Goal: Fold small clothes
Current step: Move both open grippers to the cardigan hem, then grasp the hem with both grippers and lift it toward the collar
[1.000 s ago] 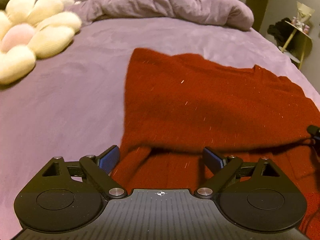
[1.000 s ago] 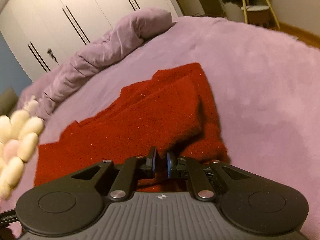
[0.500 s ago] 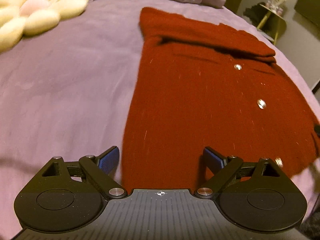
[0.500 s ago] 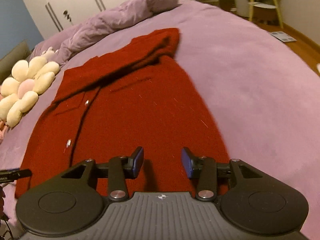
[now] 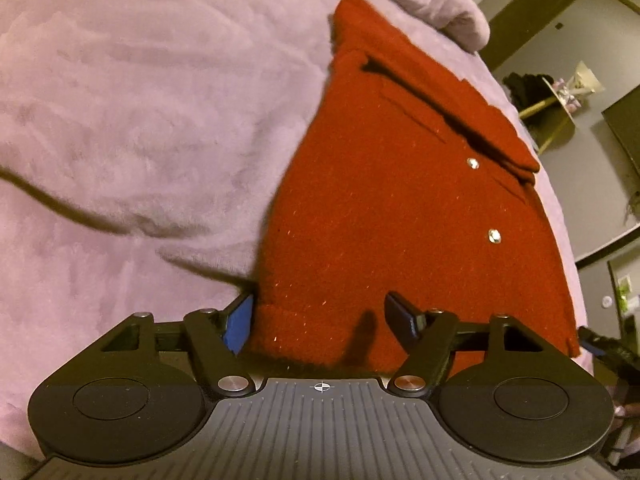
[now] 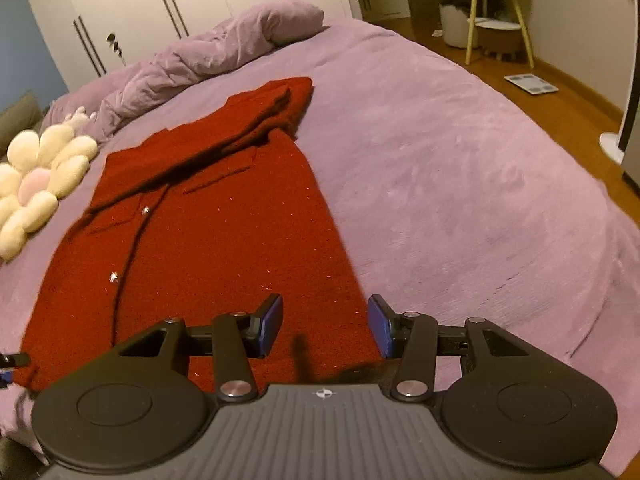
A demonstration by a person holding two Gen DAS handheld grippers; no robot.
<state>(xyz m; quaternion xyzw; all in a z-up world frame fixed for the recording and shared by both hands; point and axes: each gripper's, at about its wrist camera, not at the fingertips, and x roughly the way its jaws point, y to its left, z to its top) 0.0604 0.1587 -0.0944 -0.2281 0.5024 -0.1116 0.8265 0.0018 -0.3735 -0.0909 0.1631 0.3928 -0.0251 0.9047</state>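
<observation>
Purple bed (image 6: 460, 168), bedroom: red cardigan (image 6: 224, 240) lies flat, top part folded over. Left tool (image 5: 320, 316) closing astride near hem corner, pads not yet pressing; right tool (image 6: 324, 326) opening over opposite hem corner, holding nothing. Risk: uneven bite, only top layer caught, hem skews; bedcover pinched too.

Dark red knitted cardigan (image 6: 208, 240) with small silvery buttons (image 5: 494, 236) — spread flat, front side up, on a lilac plush bed cover (image 6: 460, 168). The far end is folded back over the body as a thick band, its corner bunched. The near hem — a ribbed strip — lies at the cover's near edge, unfolded.
</observation>
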